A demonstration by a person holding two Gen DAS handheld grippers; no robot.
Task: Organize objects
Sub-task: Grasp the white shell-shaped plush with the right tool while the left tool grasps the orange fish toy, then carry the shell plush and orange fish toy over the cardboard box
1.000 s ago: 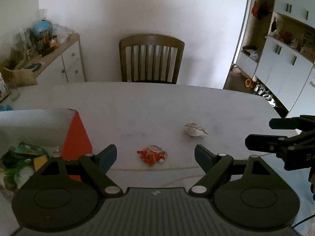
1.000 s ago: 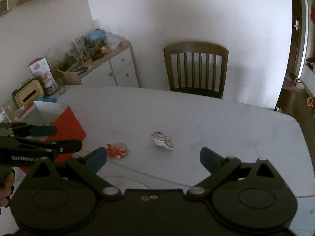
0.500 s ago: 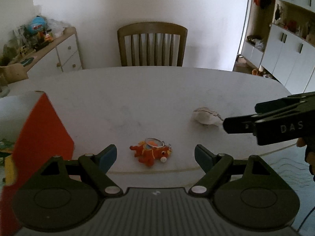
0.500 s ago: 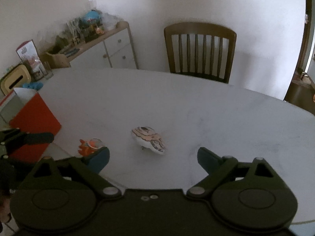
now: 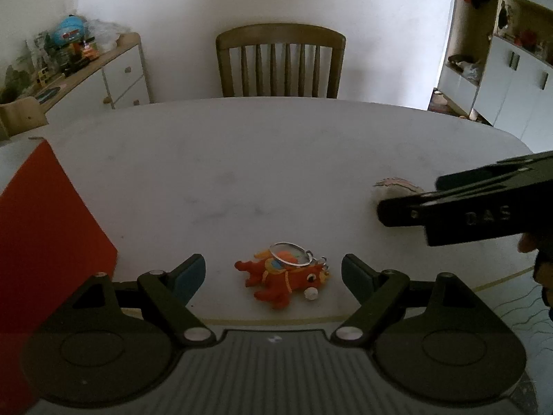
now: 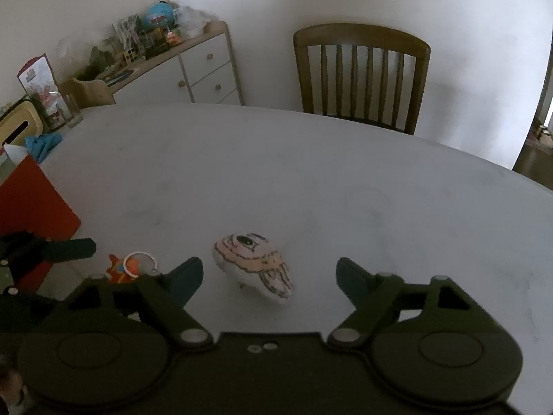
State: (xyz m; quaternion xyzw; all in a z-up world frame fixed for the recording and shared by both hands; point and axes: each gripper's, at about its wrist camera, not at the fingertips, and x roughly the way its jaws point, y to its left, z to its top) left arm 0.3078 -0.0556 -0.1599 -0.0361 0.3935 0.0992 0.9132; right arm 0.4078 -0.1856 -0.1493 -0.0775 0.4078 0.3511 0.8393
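An orange plush keychain [image 5: 287, 278] with a metal ring lies on the white table [image 5: 276, 159], level with the tips of my left gripper [image 5: 273, 275]. That gripper is open and its pads stand apart from the toy. A white plush toy [image 6: 254, 266] with a drawn face lies just ahead of my right gripper [image 6: 269, 276]. Its jaws are closing and touch nothing. In the left wrist view the right gripper's black fingers [image 5: 449, 200] cover part of the white toy [image 5: 397, 186]. A red box [image 5: 45, 235] stands at the left.
A wooden chair [image 5: 280, 62] stands behind the table's far edge. A white sideboard [image 6: 193, 72] crowded with toys is at the back left, white cupboards [image 5: 518, 79] at the right. A blue cloth [image 6: 43, 143] and a glass [image 6: 72, 110] sit on the table's left end.
Both grippers have come down and forward, so each toy now looks larger and nearer its jaws. The right jaws have narrowed a little. The red box has slid towards the left edge.
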